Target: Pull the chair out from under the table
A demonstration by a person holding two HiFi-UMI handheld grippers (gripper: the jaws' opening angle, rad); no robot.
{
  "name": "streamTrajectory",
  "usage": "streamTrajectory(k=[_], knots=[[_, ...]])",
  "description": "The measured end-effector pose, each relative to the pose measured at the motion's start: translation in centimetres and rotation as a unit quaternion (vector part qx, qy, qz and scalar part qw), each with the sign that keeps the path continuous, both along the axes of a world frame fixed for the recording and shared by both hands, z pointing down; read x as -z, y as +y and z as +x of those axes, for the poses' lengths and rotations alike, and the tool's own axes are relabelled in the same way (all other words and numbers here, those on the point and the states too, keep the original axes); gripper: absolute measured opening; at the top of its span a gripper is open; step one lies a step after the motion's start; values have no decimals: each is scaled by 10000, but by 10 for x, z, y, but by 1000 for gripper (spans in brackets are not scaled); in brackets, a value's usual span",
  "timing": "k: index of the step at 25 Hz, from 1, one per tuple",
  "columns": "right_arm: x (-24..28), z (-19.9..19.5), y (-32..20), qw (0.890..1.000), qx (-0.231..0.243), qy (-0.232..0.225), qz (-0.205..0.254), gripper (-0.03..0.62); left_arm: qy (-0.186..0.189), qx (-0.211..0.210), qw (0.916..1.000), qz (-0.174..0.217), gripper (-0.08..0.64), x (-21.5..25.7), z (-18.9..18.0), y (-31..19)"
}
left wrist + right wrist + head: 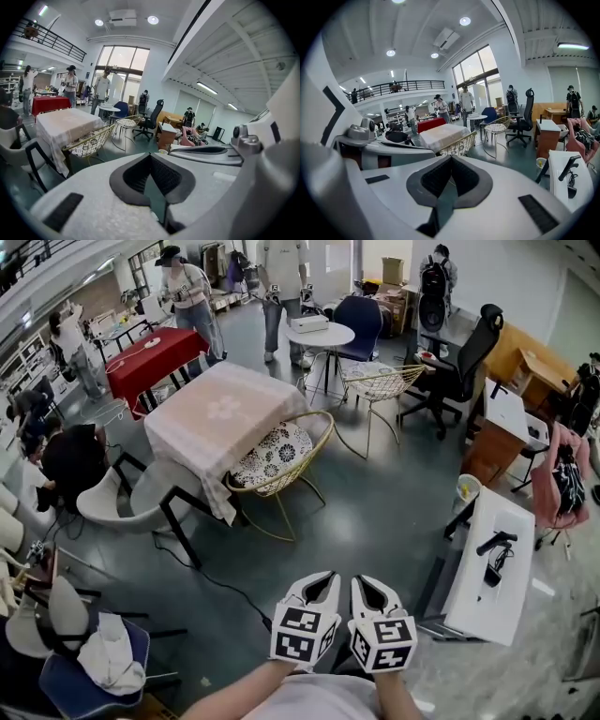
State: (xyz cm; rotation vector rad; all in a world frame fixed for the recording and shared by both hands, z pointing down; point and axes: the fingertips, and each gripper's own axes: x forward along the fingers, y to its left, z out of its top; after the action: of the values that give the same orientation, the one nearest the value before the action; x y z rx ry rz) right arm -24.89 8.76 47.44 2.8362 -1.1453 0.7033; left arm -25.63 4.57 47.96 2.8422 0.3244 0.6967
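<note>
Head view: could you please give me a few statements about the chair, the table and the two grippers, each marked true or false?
1. The gold wire chair is partly tucked under the cloth-covered table. True.
2. The left gripper is shut on the chair's rim. False: it is shut on nothing and is well apart from the chair, across open floor.
3. The right gripper is shut and empty, close beside the left gripper. True.
4. The chair's cushion is plain red. False: it has a dark and white flower pattern.
</note>
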Motion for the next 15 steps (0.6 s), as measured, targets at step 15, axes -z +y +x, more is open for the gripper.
streamTrajectory(k=[15], knots=[[3,138,31,9983,563,-87,97,2,-112,472,9987,172,3,6,135,30]])
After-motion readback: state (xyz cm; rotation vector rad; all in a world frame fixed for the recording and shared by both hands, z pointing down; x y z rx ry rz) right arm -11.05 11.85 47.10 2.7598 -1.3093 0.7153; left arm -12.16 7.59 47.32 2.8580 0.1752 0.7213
